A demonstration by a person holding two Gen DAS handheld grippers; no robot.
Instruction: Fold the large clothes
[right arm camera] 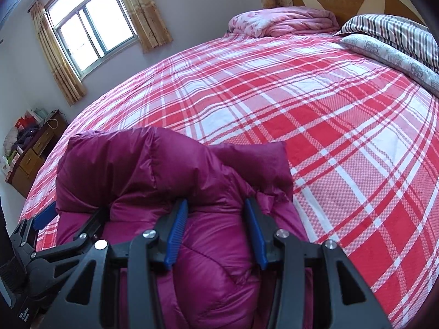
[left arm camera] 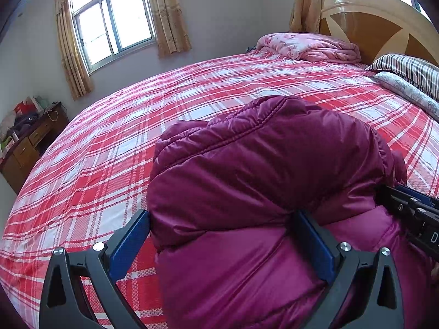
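A magenta puffer jacket lies bunched in a thick fold at the near edge of the plaid bed; it also shows in the right wrist view. My left gripper has its blue fingers wide apart with the jacket's thick fold between them, the right pad pressing into the fabric. My right gripper has its fingers set closer, around a bulging fold of the jacket. The right gripper also shows at the right edge of the left wrist view, and the left gripper at the lower left of the right wrist view.
The bed has a red and white plaid sheet. A pink quilt, a striped pillow and a grey patterned pillow lie by the wooden headboard. A cluttered wooden desk stands by the window wall.
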